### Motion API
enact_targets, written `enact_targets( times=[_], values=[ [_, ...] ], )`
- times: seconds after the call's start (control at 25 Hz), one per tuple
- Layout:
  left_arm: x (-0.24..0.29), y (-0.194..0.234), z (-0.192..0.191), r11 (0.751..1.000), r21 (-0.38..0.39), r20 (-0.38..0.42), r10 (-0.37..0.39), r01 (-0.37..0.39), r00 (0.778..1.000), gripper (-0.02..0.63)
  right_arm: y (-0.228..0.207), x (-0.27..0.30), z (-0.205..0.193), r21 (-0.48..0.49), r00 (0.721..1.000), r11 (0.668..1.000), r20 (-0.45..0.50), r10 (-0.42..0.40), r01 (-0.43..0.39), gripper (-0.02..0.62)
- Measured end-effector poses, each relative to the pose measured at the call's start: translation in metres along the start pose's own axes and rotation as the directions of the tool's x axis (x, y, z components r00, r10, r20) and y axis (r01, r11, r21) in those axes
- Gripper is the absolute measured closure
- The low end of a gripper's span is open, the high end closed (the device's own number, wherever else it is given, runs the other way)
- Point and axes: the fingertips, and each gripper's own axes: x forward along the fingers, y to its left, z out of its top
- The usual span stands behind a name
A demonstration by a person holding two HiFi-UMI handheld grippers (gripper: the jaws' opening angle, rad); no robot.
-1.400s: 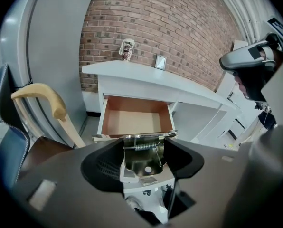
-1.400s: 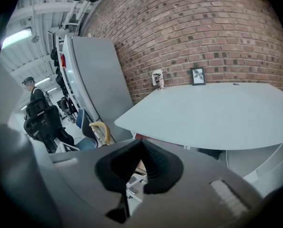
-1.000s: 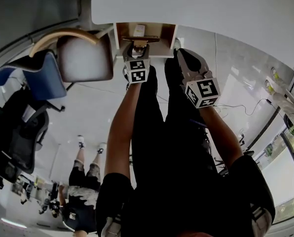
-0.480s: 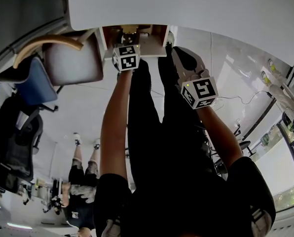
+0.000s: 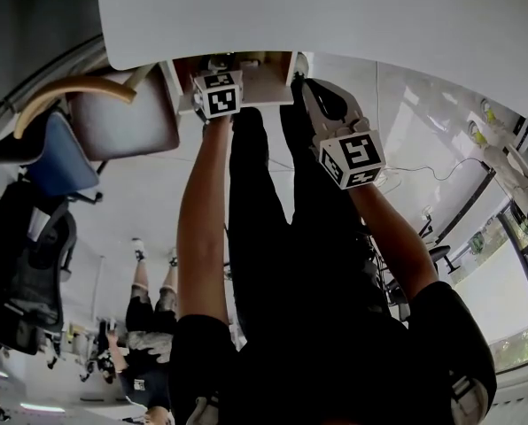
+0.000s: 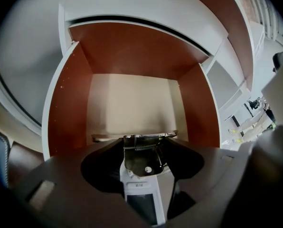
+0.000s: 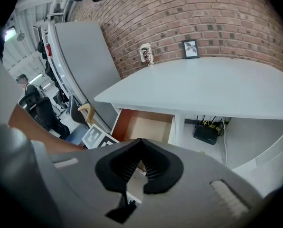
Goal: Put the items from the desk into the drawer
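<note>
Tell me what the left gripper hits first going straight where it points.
Probably the drawer's bare floor; nothing shows in between. The white device held in the left gripper would likely touch first. Depth is hard to judge.

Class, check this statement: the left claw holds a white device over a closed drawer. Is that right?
Not quite. The drawer is open, not closed: its brown walls and bare floor are in plain sight. The rest stands: the left claw holds the white device over it. The left gripper view shows this.
</note>
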Motion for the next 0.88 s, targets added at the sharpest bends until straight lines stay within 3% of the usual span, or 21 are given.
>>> enact_targets(
  times=[0.56, 0.88],
  values=[
    [0.014, 0.008, -0.019, 0.998, -0.062, -0.065, -0.019, 0.015, 0.998, 0.321, 0.003, 0.001, -0.002, -0.005, 1.000, 1.000, -0.004, 0.006, -0.006, 0.592],
    [-0.002, 0.010, -0.032, 0.996, -0.091, -0.123, 0.001, -0.013, 0.992, 0.268, 0.012, -0.005, -0.004, 0.013, 1.000, 1.000, -0.020, 0.004, -0.004, 0.592]
  ],
)
